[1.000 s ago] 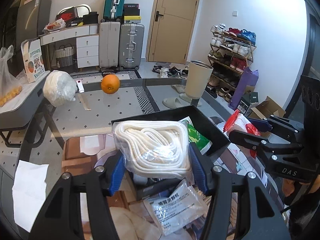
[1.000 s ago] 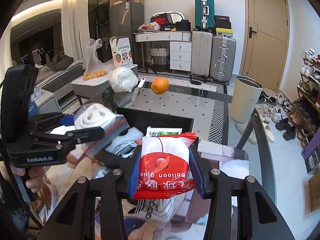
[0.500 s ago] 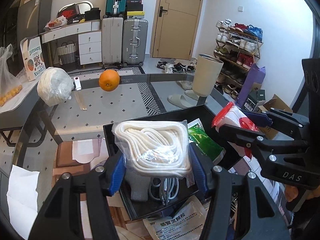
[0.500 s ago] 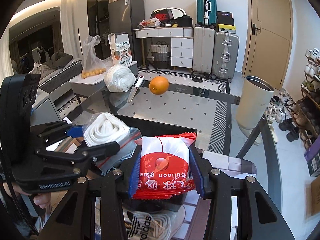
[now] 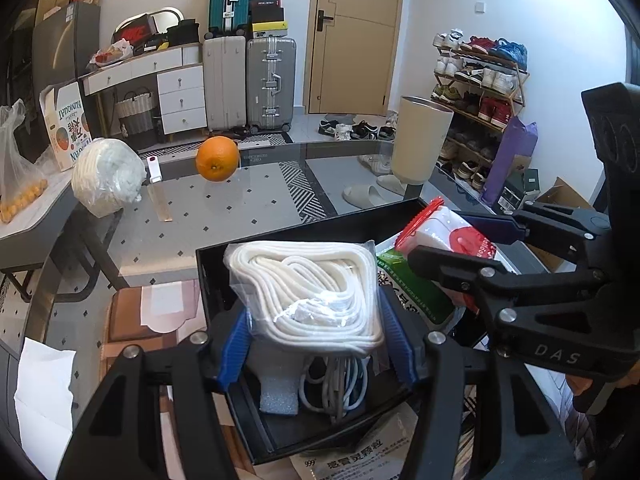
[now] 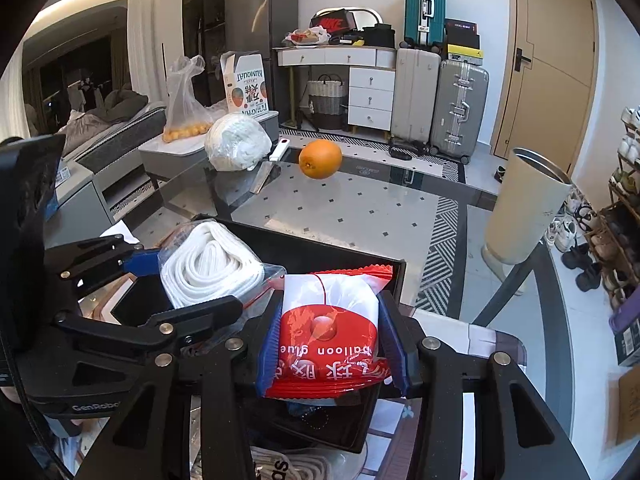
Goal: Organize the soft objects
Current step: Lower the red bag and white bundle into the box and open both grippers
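glass table (image 5: 280, 208) | on it: orange (image 5: 217, 159), black tray (image 5: 320, 232), knife (image 5: 154, 184), white bundle (image 5: 106, 178)

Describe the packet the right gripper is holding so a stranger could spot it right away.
Find the black tray on the glass table. Just above it, the right gripper clamps a packet: white on top, red below, printed "balloon glue". The bag beside it holds white rope.

"balloon glue", upside down, on red-white packet (image 6: 328, 336). "KUMQUAT" on carton (image 6: 247, 87). "DAS" on right claw (image 5: 452, 254). "GenRobo…" cut off on left claw (image 6: 188, 284). "999" on sachet (image 5: 356, 456). "adidas" partly visible on bag (image 6: 280, 466).
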Demonstrator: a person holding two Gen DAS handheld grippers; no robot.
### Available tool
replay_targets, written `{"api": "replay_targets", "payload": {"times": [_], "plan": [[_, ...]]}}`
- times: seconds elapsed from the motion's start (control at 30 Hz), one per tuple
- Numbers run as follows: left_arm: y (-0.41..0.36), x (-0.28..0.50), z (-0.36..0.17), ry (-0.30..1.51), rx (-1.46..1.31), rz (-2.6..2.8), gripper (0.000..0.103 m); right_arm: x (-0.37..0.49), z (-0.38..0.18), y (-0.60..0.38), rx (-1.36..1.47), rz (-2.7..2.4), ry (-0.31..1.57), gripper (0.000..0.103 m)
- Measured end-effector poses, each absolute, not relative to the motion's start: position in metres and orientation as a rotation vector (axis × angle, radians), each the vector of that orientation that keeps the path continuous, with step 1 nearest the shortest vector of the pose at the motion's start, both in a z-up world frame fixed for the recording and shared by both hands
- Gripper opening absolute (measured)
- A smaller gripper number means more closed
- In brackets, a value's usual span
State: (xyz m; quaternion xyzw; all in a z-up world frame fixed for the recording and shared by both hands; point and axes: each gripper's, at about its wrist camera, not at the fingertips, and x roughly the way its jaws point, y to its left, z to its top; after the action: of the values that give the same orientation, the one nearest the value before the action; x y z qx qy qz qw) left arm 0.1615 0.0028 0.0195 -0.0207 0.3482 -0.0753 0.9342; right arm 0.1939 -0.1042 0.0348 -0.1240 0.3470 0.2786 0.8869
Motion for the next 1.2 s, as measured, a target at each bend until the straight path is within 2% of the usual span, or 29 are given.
{"api": "replay_targets", "payload": {"times": [0.13, 0.27, 0.47, 0.53, 0.8, 1.2], "plan": [[0.004, 0.162, 0.020, 0.722, -0.042, -0.154, 0.062, 0.193, 0.033, -0.103, -0.270, 0.590, 0.716, 0.046], [0.002, 0.161, 0.023, 0.736, -0.045, -0.163, 0.069, 0.190, 0.036, -0.106, -0.277, 0.606, 0.705, 0.051], [0.007, 0.150, 0.028, 0.708, -0.083, -0.185, 0.097, 0.184, 0.045, -0.129, -0.228, 0.564, 0.687, 0.086], [0.007, 0.145, 0.031, 0.698, -0.097, -0.200, 0.103, 0.179, 0.049, -0.135, -0.218, 0.551, 0.680, 0.092], [0.007, 0.130, 0.031, 0.698, -0.106, -0.163, 0.103, 0.154, 0.053, -0.147, -0.230, 0.525, 0.673, 0.102], [0.013, 0.098, 0.021, 0.691, -0.091, -0.094, 0.103, 0.123, 0.040, -0.153, -0.208, 0.527, 0.725, 0.102]]}}
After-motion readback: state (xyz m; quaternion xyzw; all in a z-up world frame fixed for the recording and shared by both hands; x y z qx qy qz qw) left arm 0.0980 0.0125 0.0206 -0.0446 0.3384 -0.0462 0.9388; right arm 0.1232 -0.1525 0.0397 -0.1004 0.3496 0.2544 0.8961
